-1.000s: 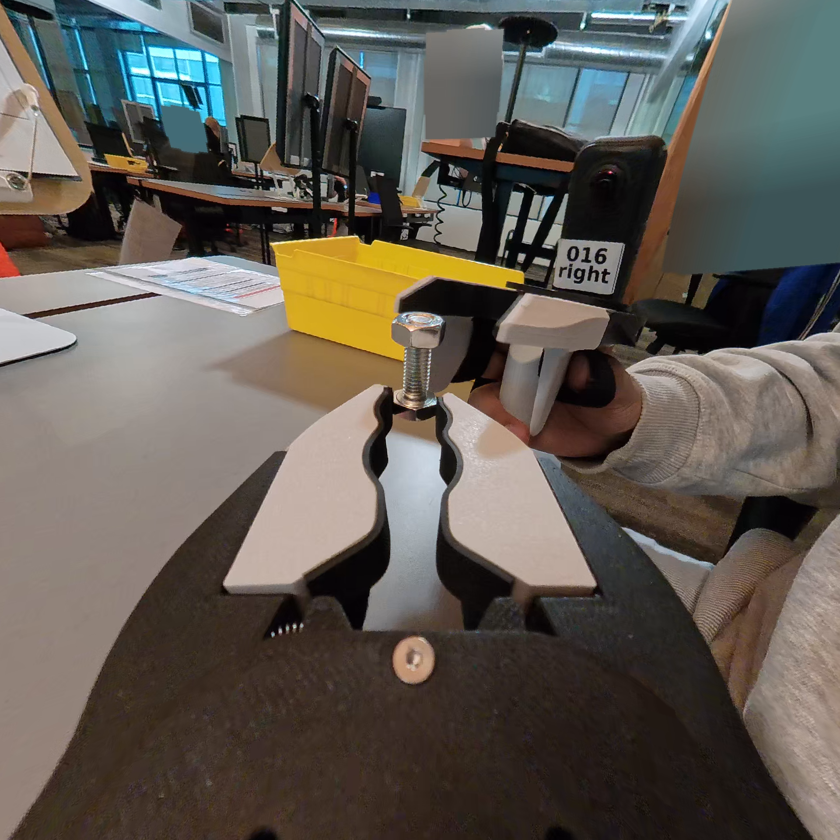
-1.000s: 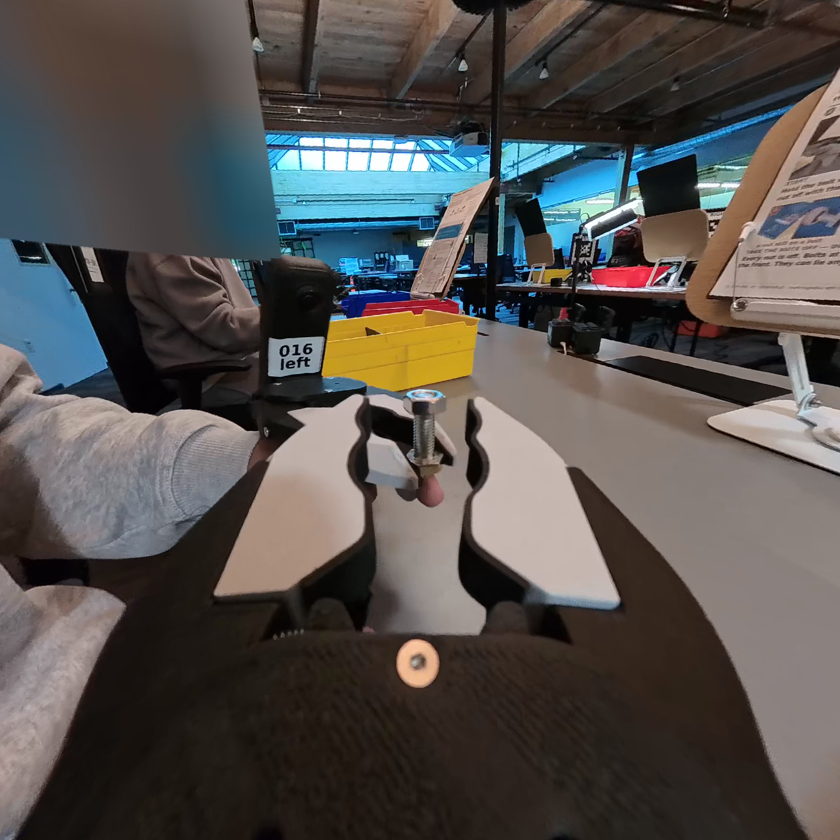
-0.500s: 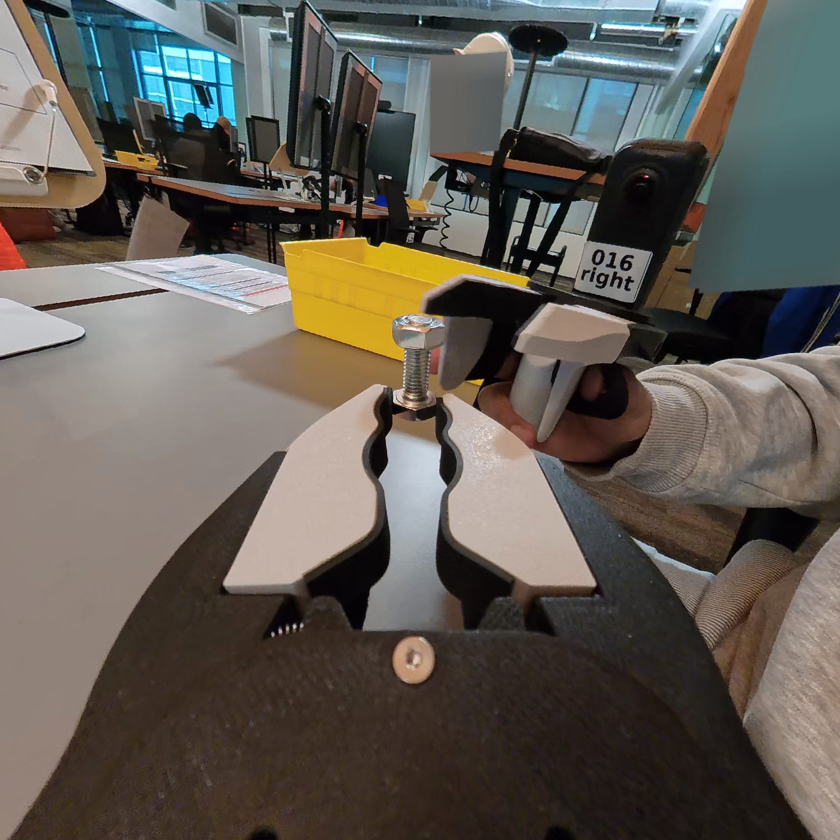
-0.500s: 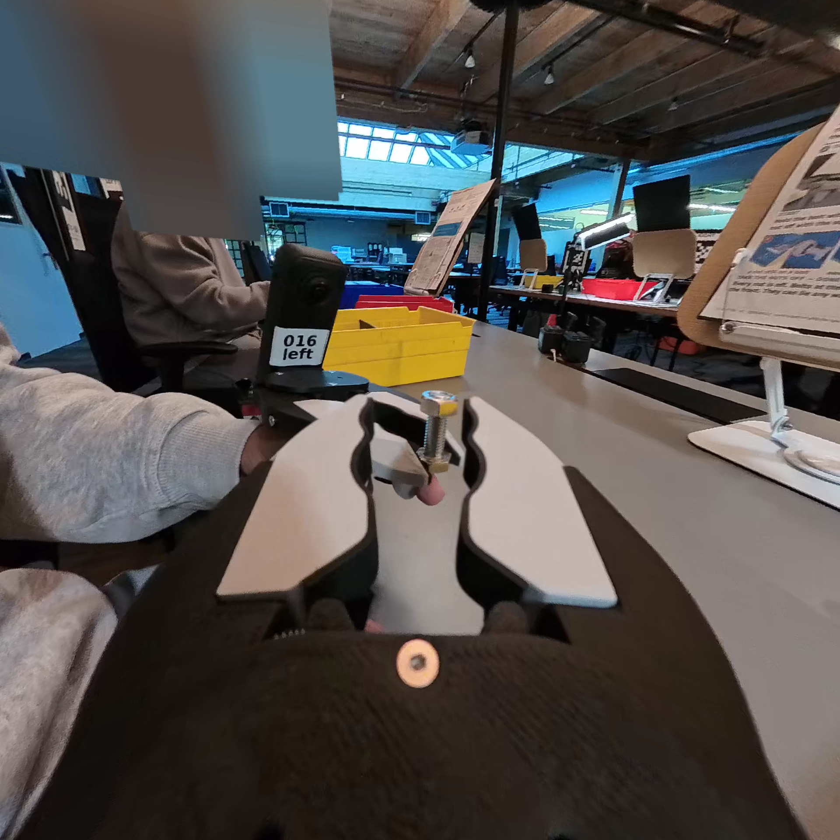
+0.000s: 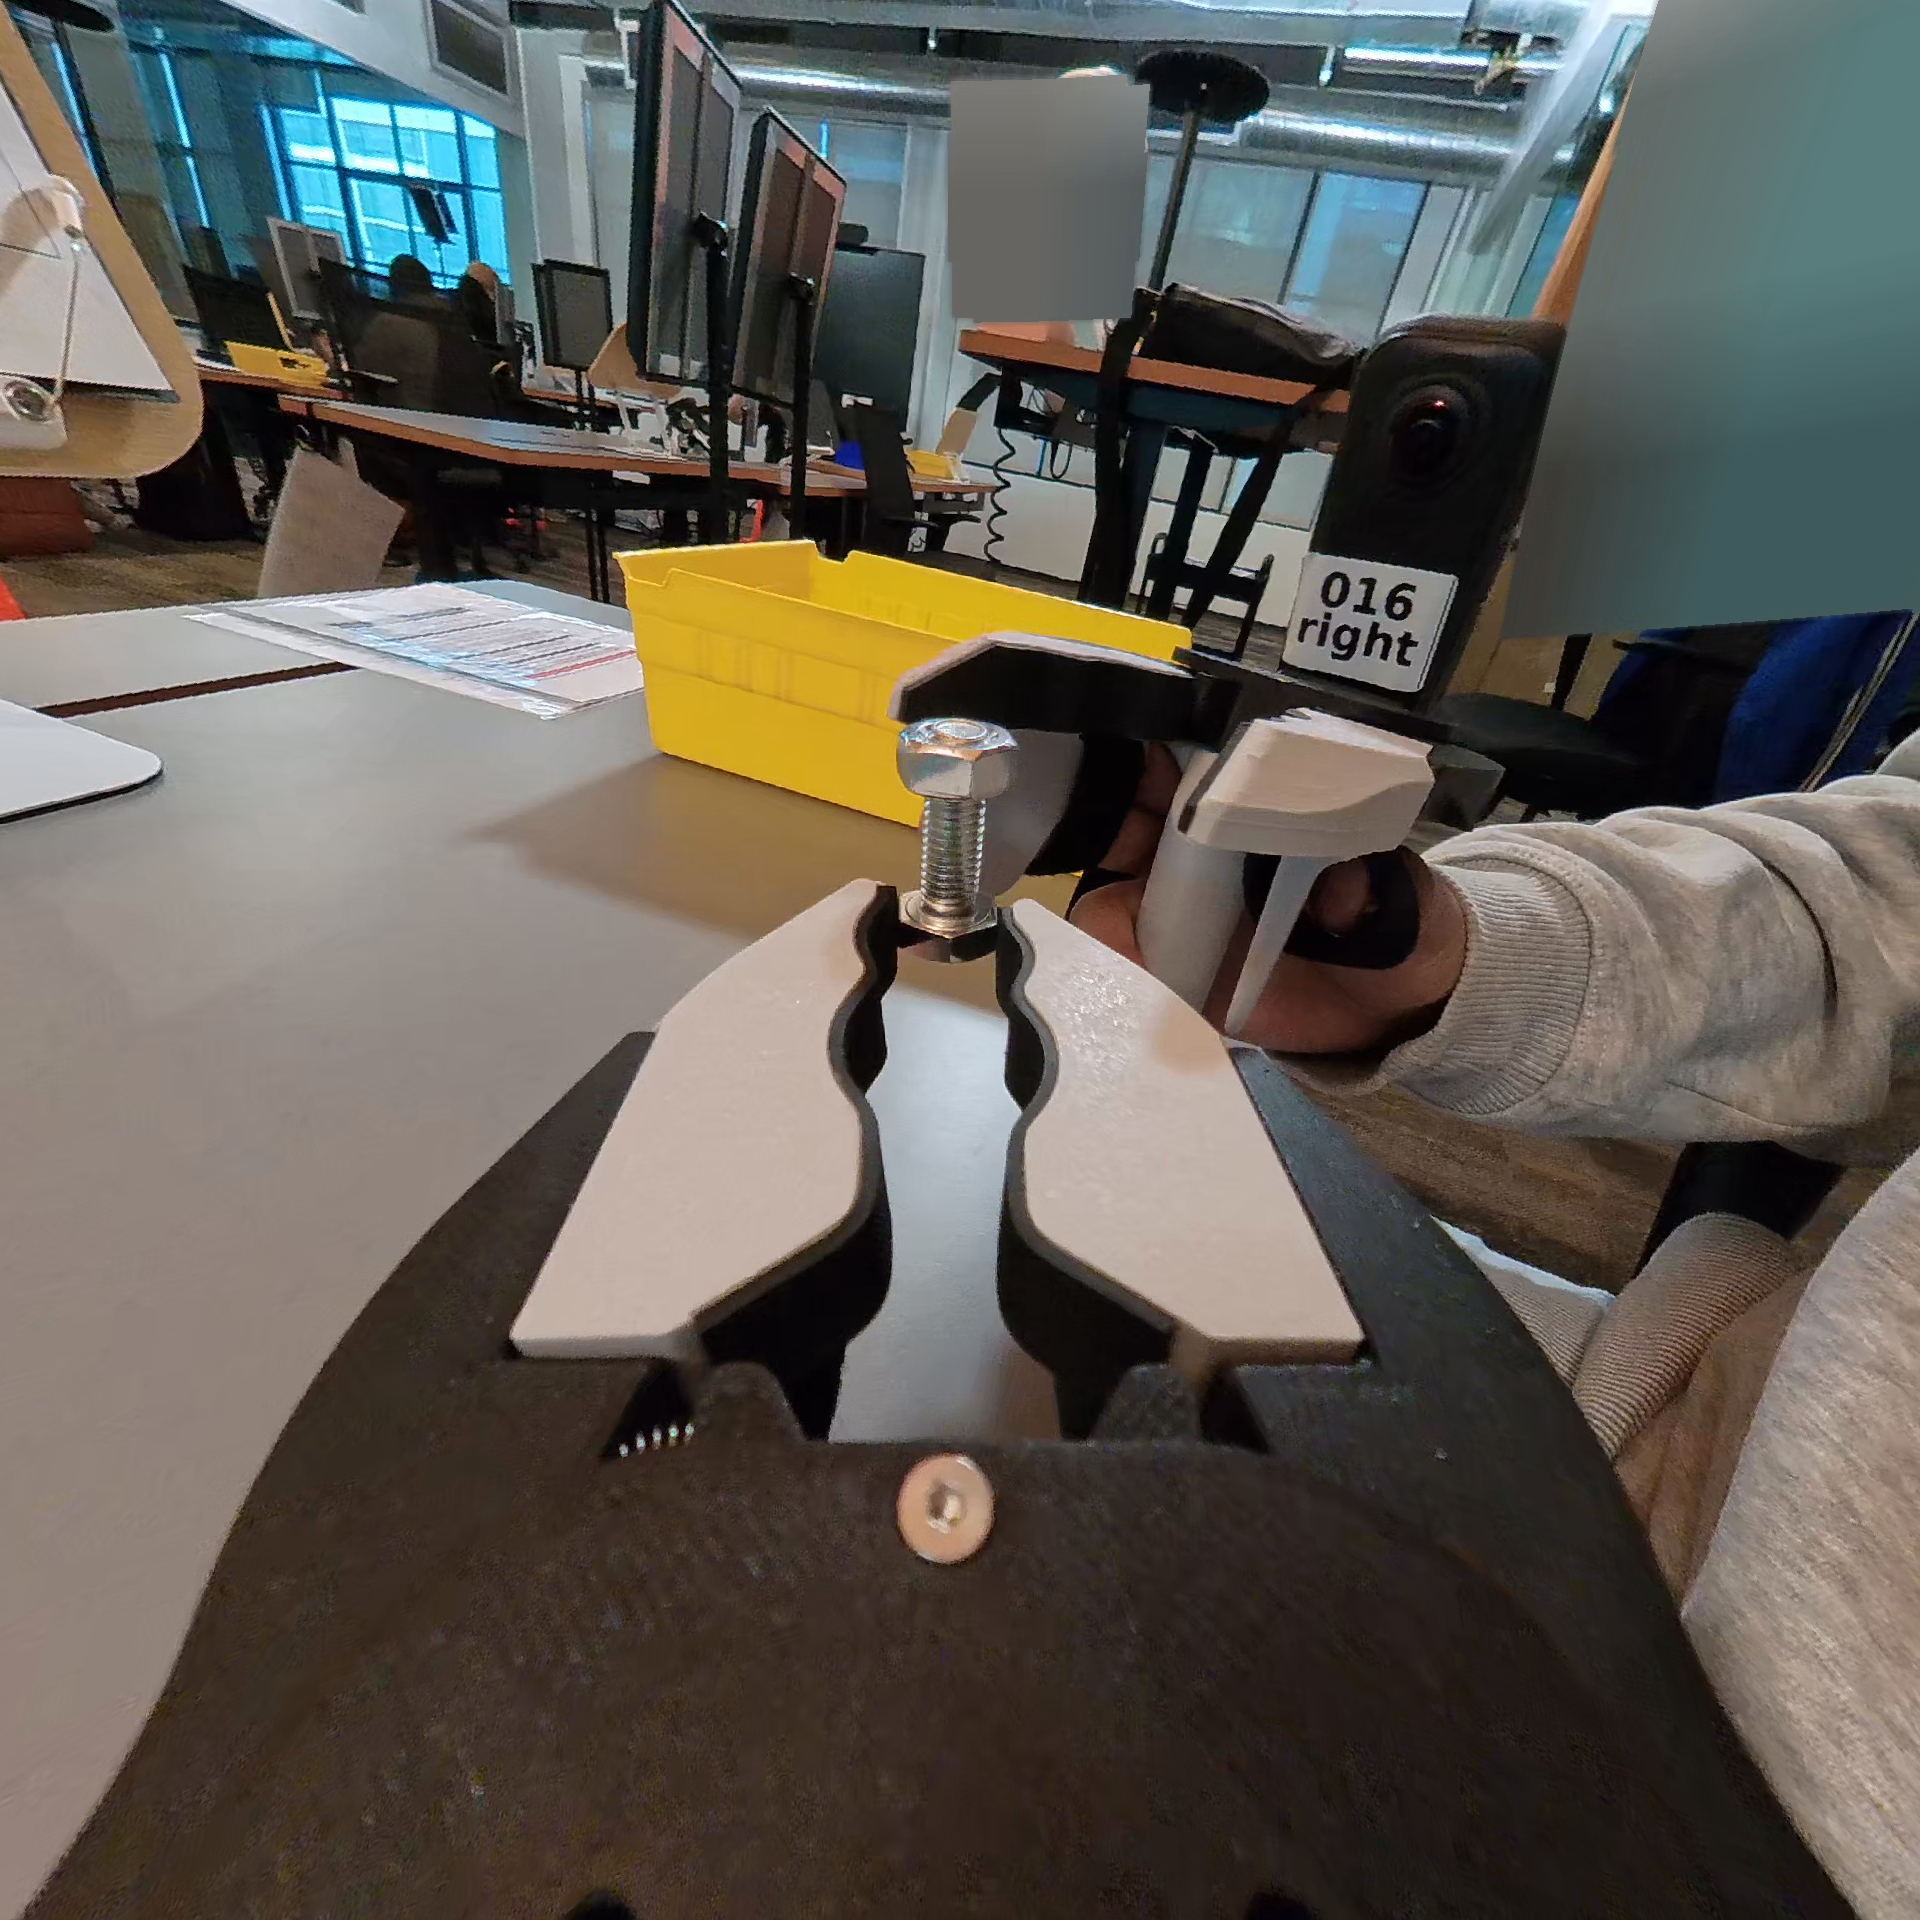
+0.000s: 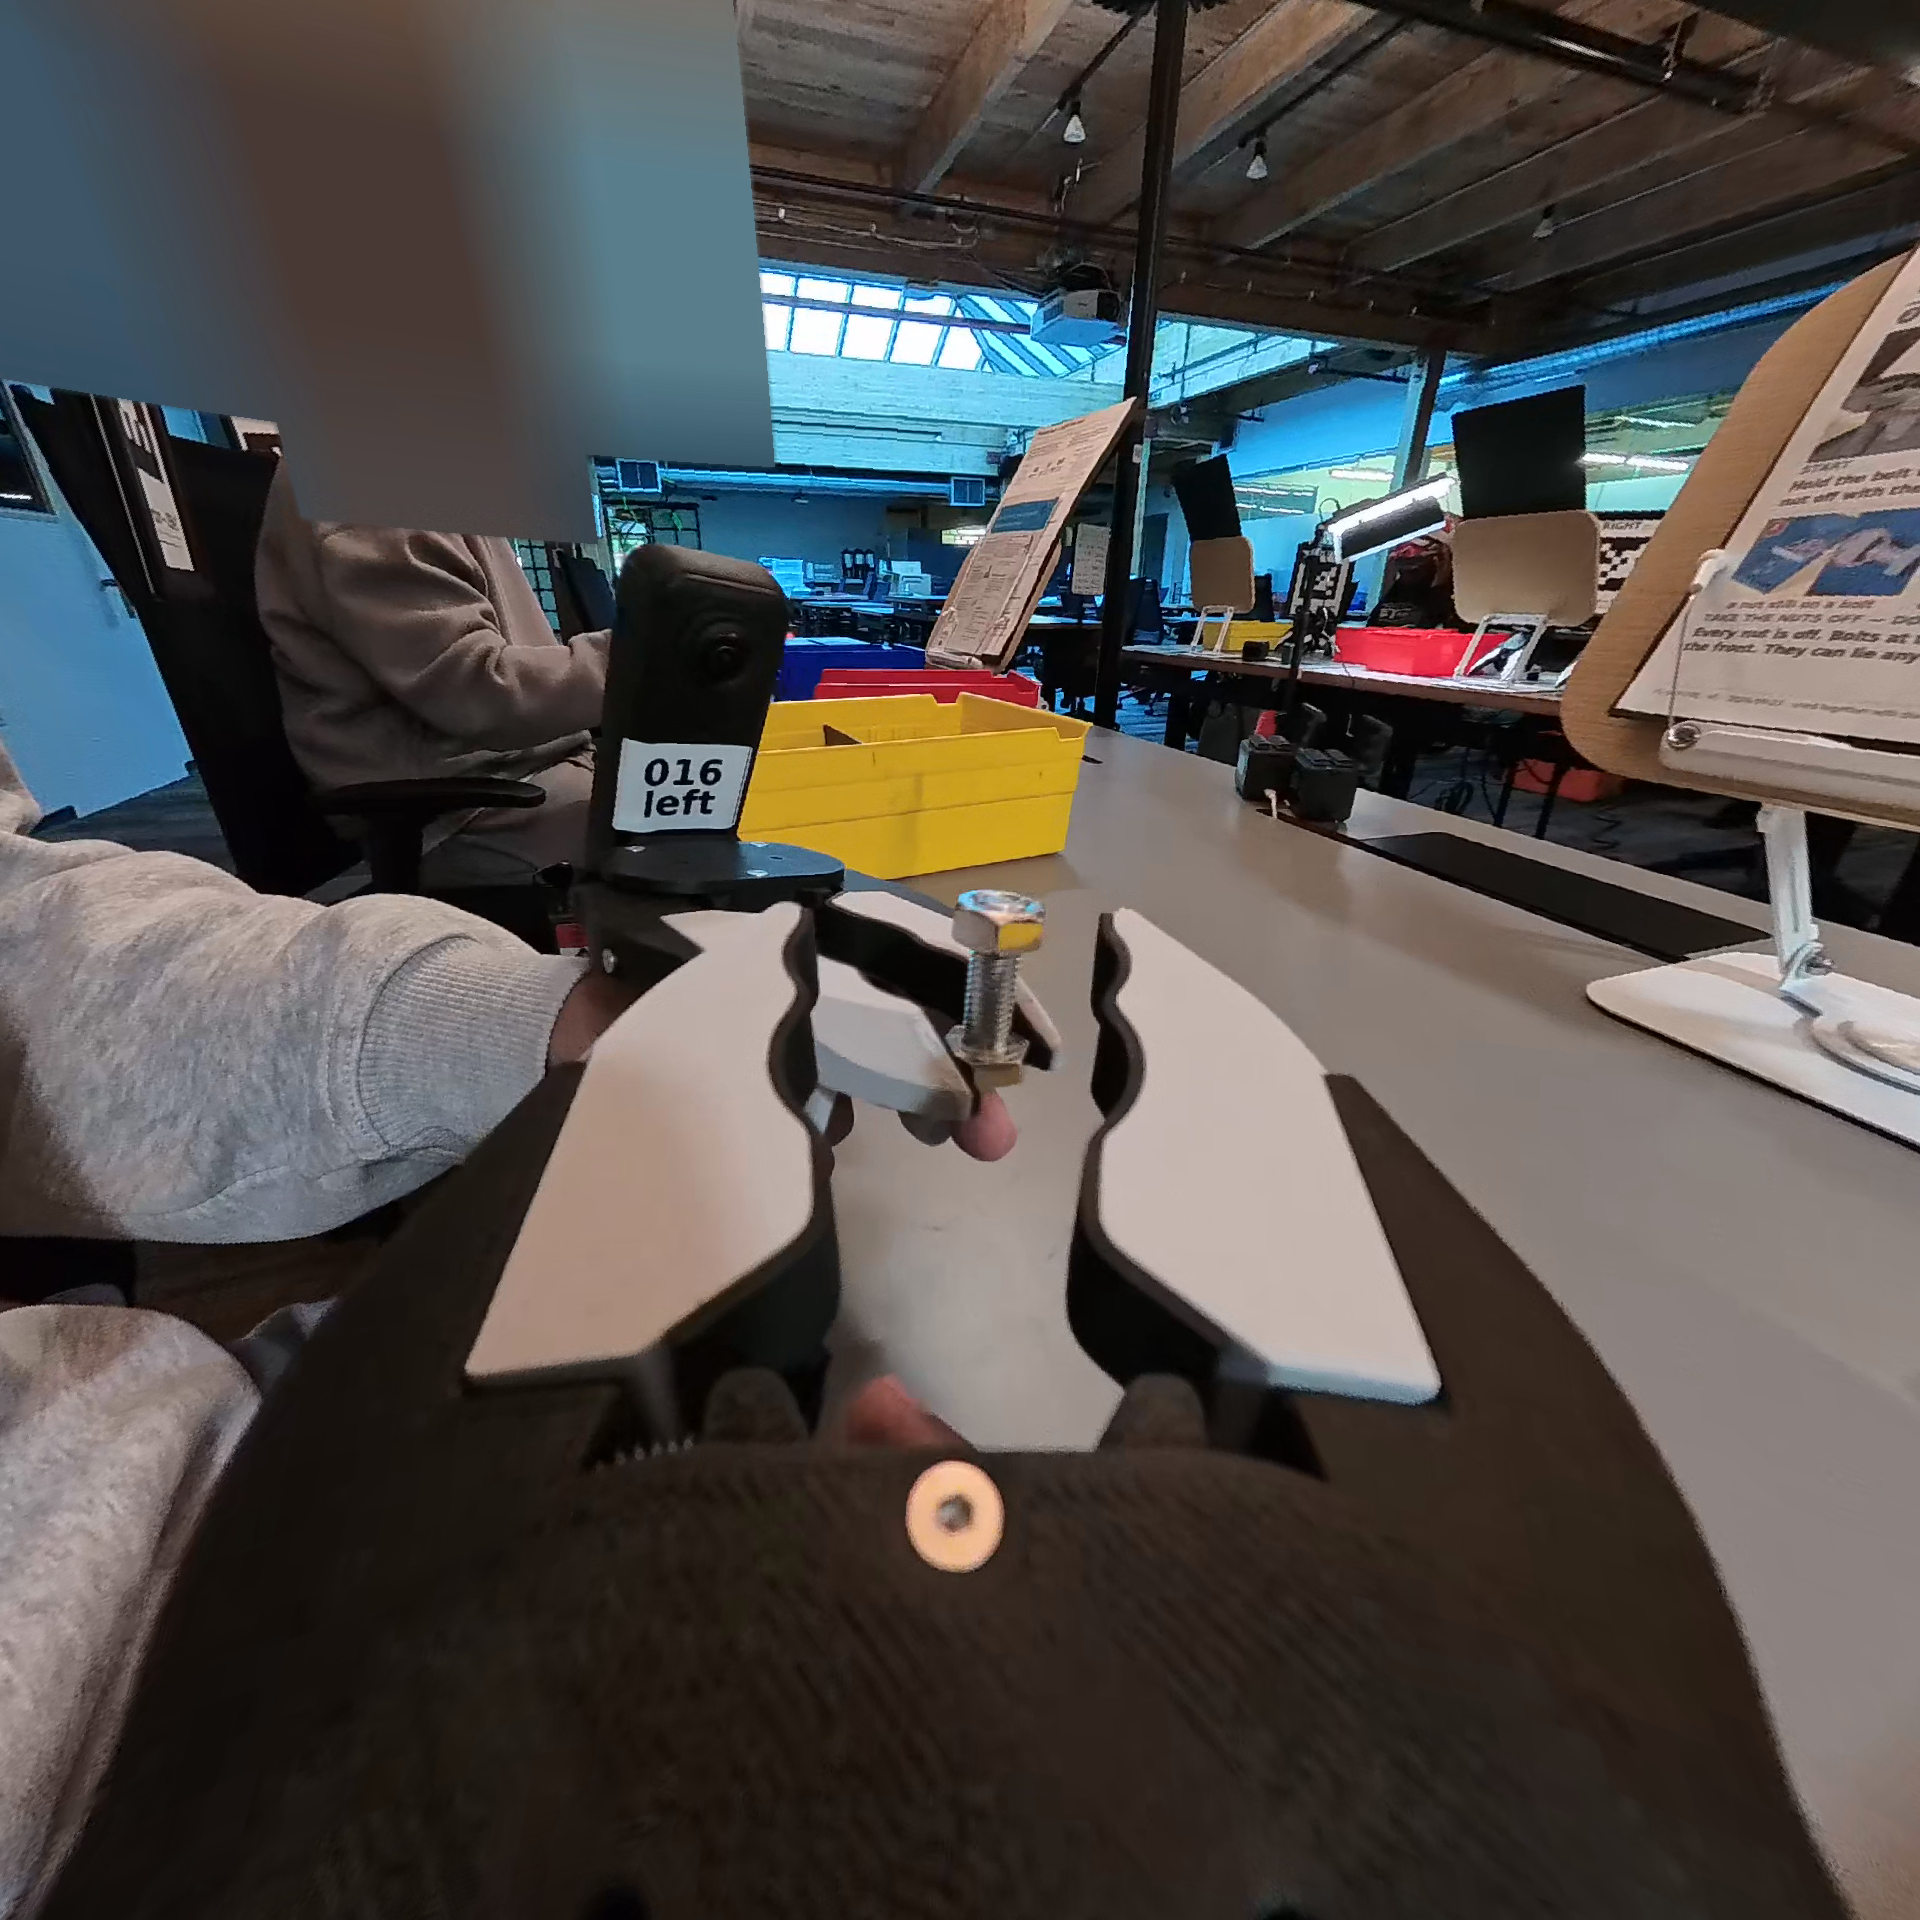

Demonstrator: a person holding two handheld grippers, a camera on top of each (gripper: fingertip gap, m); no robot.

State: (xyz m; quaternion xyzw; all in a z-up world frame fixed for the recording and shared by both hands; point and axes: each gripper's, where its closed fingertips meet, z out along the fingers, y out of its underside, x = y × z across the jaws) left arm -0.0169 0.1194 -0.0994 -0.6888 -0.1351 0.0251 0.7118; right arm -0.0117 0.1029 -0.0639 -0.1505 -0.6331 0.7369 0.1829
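A steel hex bolt (image 5: 953, 821) stands upright above the grey table (image 5: 312, 935), with a nut (image 5: 948, 920) at its lower end. My left gripper (image 5: 945, 927) is shut on the nut and holds the bolt head-up. My right gripper (image 6: 951, 925) is open, and its jaws stand on either side of the bolt (image 6: 992, 977) without touching it. In the left wrist view the right gripper (image 5: 1049, 748) reaches in from the right at the height of the bolt head. In the right wrist view the left gripper (image 6: 987, 1055) comes in from the left, pinching the nut (image 6: 987, 1051).
A yellow bin (image 5: 831, 675) stands on the table behind the bolt and also shows in the right wrist view (image 6: 914, 779). A document stand (image 6: 1766, 644) on a white base is at the right. A printed sheet (image 5: 436, 634) lies far left. A seated person (image 6: 416, 644) is behind. The tips of both grippers are at nearly the same place.
The right gripper drew back to the side half a second ago, then came back around the bolt head with its jaws a little wider. The left gripper kept its hold.
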